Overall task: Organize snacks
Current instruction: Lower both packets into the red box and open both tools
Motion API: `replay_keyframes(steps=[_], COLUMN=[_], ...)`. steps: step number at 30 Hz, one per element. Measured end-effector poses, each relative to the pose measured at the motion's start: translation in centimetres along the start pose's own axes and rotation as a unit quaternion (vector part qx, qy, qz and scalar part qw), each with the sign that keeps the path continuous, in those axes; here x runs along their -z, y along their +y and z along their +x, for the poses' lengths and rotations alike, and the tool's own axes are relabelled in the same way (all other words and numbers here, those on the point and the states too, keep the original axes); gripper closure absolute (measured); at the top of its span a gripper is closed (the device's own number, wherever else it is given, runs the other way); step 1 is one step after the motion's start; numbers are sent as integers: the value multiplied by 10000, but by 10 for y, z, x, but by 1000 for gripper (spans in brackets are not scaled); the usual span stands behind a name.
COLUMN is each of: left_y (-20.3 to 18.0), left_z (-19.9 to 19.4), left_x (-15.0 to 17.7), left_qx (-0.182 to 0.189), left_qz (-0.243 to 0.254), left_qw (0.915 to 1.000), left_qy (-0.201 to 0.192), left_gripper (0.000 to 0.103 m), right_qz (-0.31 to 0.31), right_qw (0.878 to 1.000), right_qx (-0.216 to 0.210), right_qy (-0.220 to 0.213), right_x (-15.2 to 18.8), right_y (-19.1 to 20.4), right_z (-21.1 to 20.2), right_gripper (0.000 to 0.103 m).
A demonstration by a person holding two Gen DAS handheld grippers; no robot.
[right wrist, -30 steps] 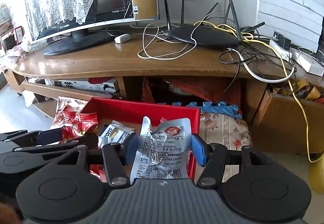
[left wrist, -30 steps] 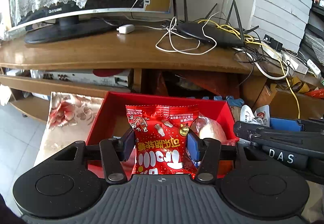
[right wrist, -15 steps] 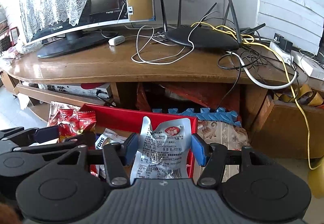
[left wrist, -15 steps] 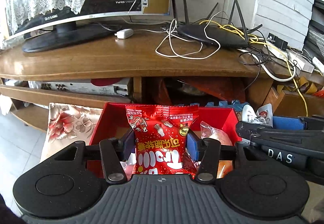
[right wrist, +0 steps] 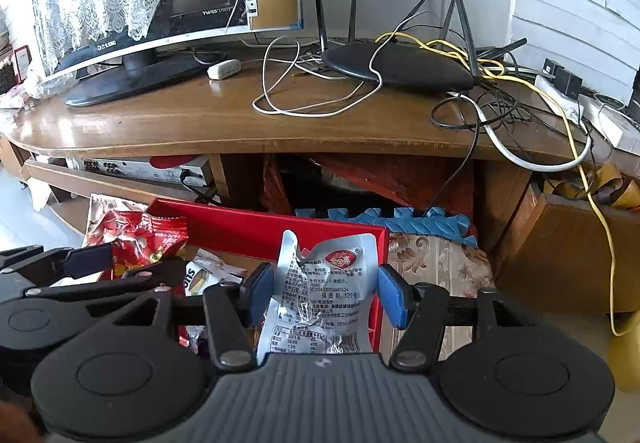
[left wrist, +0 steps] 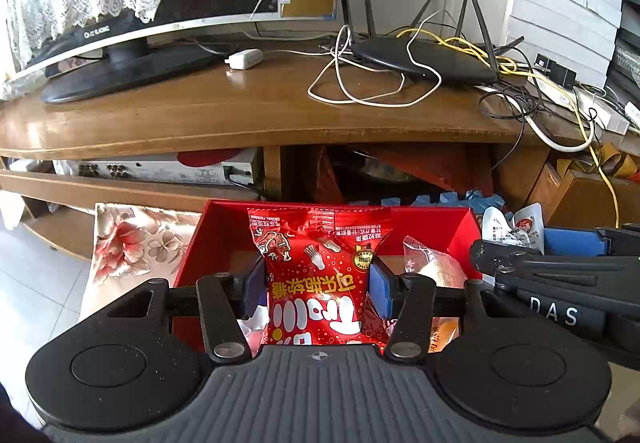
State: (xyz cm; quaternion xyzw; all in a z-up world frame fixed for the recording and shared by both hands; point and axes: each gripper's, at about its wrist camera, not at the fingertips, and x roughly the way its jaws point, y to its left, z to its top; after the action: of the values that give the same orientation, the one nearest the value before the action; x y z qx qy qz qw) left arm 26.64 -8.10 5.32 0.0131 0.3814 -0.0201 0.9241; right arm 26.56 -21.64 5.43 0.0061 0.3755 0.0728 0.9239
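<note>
My left gripper (left wrist: 316, 283) is shut on a red candy packet (left wrist: 318, 275) and holds it above the red box (left wrist: 224, 227). My right gripper (right wrist: 325, 295) is shut on a silver snack pouch (right wrist: 320, 295) above the box's right wall (right wrist: 280, 231). Loose snacks lie in the box: a clear wrapped one (left wrist: 434, 263) and a white packet (right wrist: 204, 275). The right gripper shows at the right of the left wrist view (left wrist: 560, 275). The left gripper with its red packet shows at the left of the right wrist view (right wrist: 132, 255).
The box stands on a floral cloth (left wrist: 132, 243) on the floor, in front of a wooden TV stand (left wrist: 248, 115). On the stand are a monitor (left wrist: 132, 15), a router (left wrist: 424, 59) and tangled cables (right wrist: 500, 115). Blue foam mat (right wrist: 400, 219) lies behind the box.
Both grippers have risen and drawn back a little, still holding their packets. More of the stand's top shows and the box sits lower in both views.
</note>
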Motion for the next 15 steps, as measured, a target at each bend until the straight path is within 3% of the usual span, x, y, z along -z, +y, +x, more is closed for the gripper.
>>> replay_keyframes(steps=[15], left_y=[-3], left_z=[18], left_x=[1], left_qx=[-99], left_qz=[53], left_qw=[9998], left_qy=[170], left_gripper=[44], right_qz=[16], right_qw=[9998], right_qx=[15], right_qy=[178], right_x=[0], right_y=[-2], right_z=[18], right_gripper=[48])
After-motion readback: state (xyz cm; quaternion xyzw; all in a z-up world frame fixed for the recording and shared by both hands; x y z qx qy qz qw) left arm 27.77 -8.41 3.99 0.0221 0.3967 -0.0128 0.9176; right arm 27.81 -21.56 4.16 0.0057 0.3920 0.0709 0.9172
